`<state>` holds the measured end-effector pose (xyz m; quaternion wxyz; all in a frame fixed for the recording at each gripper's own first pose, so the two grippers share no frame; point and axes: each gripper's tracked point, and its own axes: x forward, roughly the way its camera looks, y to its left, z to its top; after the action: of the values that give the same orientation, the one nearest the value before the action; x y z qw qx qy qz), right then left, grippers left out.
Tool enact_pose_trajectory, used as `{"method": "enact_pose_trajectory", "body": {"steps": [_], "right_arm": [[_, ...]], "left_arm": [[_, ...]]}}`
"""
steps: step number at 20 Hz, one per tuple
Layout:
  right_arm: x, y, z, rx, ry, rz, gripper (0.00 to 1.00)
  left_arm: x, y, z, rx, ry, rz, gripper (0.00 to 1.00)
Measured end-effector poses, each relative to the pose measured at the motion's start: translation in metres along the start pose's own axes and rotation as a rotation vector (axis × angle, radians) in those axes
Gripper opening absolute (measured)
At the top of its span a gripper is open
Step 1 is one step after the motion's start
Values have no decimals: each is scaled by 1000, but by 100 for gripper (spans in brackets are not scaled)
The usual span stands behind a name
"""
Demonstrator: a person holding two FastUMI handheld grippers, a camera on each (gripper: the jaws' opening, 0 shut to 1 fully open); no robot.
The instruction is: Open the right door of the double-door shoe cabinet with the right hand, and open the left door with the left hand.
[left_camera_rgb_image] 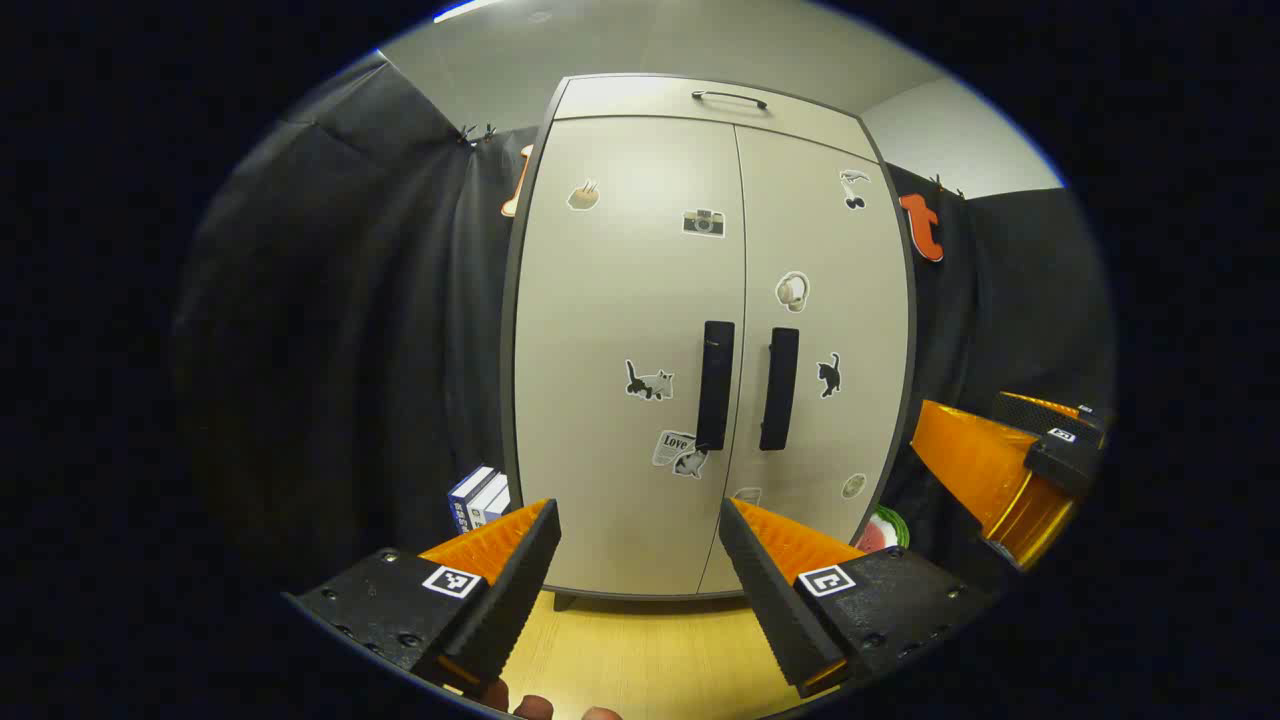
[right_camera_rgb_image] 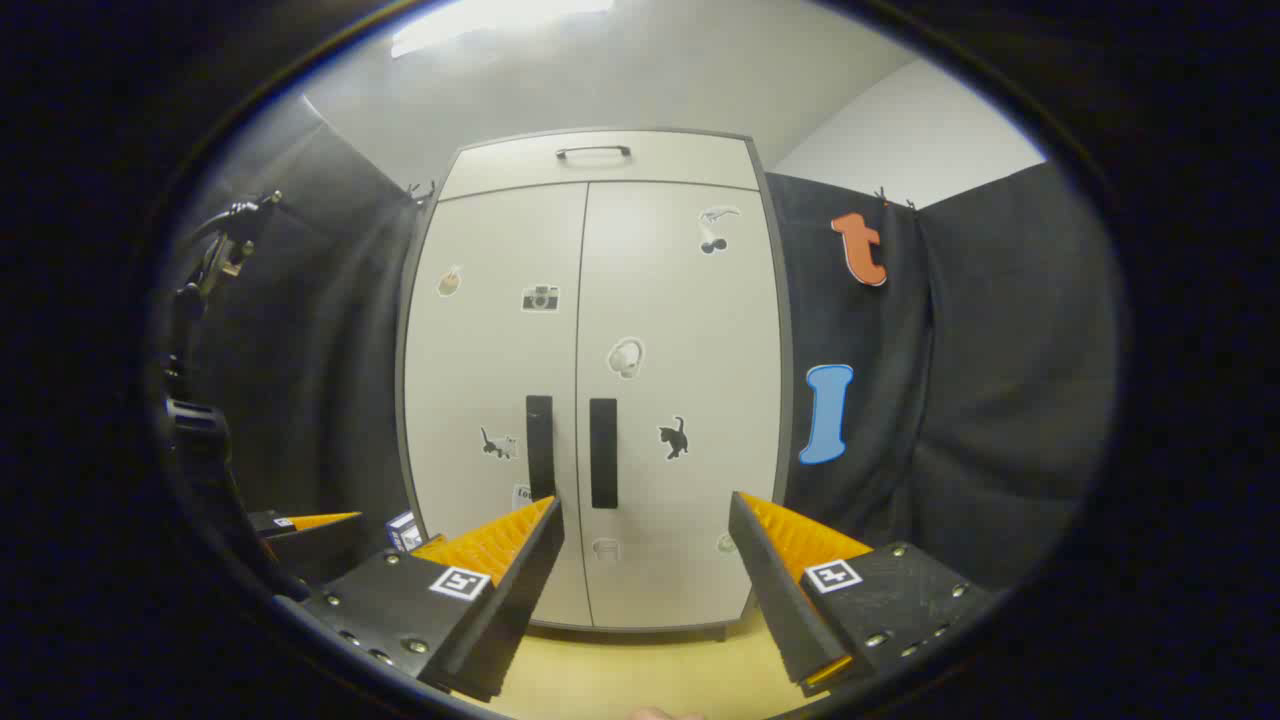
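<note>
A pale double-door shoe cabinet (left_camera_rgb_image: pixel 620 300) (right_camera_rgb_image: pixel 680 300) stands ahead with both doors closed and stickers on them. Two dark vertical handles sit beside the centre seam: the left door handle (left_camera_rgb_image: pixel 715 385) (right_camera_rgb_image: pixel 540 445) and the right door handle (left_camera_rgb_image: pixel 779 389) (right_camera_rgb_image: pixel 603 453). My left gripper (left_camera_rgb_image: pixel 640 525) is open, some way in front of the cabinet's lower half, holding nothing. My right gripper (right_camera_rgb_image: pixel 645 520) is open too, short of the doors; it also appears at the right edge of the left gripper view (left_camera_rgb_image: pixel 1010 450). In the right gripper view the left gripper (right_camera_rgb_image: pixel 310 525) shows at the lower left.
A drawer front with a handle (left_camera_rgb_image: pixel 729 98) tops the cabinet. Blue and white boxes (left_camera_rgb_image: pixel 478 497) stand at its left foot, a round red and green thing (left_camera_rgb_image: pixel 885 530) at its right foot. Black cloth hangs on both sides. A yellow wooden floor (left_camera_rgb_image: pixel 640 650) lies below. A dark stand (right_camera_rgb_image: pixel 195 400) rises at left.
</note>
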<state>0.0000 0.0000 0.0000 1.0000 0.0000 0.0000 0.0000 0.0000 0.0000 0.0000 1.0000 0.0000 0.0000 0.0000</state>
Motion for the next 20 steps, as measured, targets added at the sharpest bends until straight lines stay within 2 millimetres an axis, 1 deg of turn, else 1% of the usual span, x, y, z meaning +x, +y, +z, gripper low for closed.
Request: {"method": "enact_pose_trajectory", "body": {"steps": [6,10,15,16,20], "right_arm": [[4,6,1,18,-6,3,98],[11,7,3,23,-12,2,98],[21,9,-1,19,-6,3,98],[25,10,-1,18,-4,5,94],[39,12,-8,7,6,8,94]], "left_arm": [[-1,4,13,-1,-23,-2,99],[2,13,17,-2,-26,17,99],[5,20,16,-10,-19,42,99],[5,21,16,-12,-18,47,99],[13,28,13,-17,-9,63,99]]}}
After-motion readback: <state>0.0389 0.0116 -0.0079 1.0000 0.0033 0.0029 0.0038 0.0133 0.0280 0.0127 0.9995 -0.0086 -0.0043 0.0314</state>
